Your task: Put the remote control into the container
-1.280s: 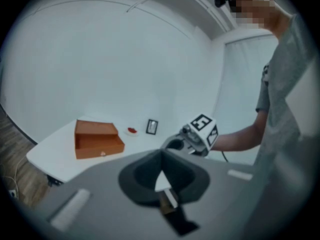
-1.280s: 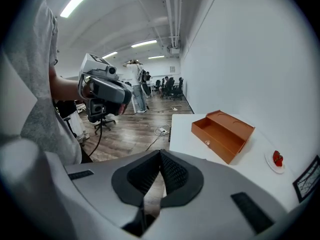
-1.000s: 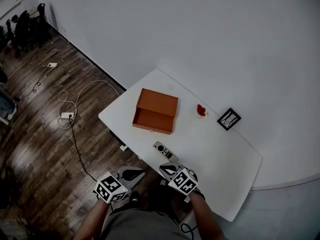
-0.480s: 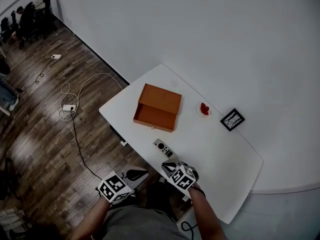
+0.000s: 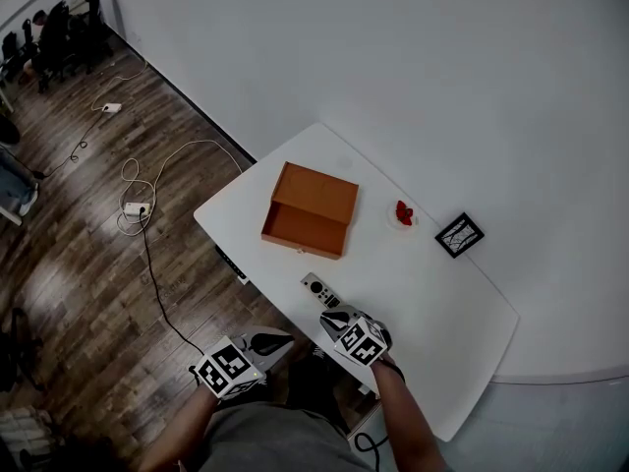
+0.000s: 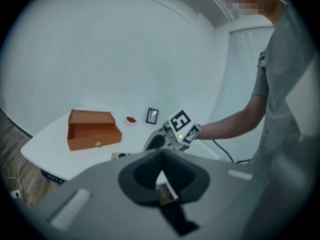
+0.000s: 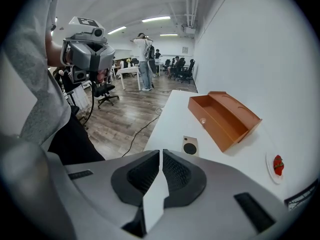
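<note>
Right hand-held gripper (image 5: 339, 319) has sunk nearer the slim grey remote control (image 5: 321, 292), which lies on the white bench (image 5: 442, 313) just ahead, its long axis pointing at the closed, empty jaws. The open orange box (image 5: 309, 212) sits beyond. The left hand-held gripper (image 5: 277, 340), also closed, is farther off.

Orange container (image 6: 94, 129) on white table (image 6: 47, 151), right hand-held gripper (image 6: 152, 143) nearby
</note>
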Demonstrator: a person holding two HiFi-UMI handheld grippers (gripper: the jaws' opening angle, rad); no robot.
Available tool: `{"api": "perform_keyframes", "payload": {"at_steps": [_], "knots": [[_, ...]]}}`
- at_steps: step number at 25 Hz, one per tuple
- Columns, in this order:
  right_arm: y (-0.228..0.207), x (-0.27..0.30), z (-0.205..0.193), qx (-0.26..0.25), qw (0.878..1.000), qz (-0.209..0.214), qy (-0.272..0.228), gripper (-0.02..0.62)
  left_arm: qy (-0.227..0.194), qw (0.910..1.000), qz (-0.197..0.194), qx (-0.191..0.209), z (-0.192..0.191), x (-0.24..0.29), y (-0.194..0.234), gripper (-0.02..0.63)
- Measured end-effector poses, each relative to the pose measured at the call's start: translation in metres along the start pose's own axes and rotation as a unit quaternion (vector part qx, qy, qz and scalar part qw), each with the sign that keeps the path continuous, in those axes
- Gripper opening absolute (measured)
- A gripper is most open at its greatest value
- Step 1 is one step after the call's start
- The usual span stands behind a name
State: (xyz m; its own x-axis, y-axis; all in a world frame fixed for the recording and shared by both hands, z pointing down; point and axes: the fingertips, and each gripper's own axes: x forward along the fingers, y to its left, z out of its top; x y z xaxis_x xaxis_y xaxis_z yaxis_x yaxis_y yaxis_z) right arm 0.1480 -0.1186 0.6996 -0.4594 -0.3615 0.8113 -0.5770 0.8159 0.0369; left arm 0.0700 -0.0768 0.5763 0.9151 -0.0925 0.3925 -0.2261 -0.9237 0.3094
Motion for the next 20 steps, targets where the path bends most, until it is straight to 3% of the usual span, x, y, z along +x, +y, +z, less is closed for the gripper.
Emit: {"api": "perform_keyframes", "payload": {"at_steps": [15, 17, 20], "knots": [[-0.017, 0.009, -0.012, -0.006, 1.0, -0.007, 0.016, 0.022, 0.017, 0.9999, -0.002, -0.001, -0.003, 0.01, 0.005, -0.001], [-0.02, 0.011, -0.015, -0.003, 1.0, -0.008, 0.02, 0.096, 0.018, 0.9998, -0.003, -0.001, -0.003, 0.012, 0.005, -0.002], [-0.022, 0.016, -0.018, 0.0, 1.0, -0.006, 0.024, 0.124, 0.019, 0.9998, -0.004, 0.0, -0.003, 0.013, 0.005, -0.002]]}}
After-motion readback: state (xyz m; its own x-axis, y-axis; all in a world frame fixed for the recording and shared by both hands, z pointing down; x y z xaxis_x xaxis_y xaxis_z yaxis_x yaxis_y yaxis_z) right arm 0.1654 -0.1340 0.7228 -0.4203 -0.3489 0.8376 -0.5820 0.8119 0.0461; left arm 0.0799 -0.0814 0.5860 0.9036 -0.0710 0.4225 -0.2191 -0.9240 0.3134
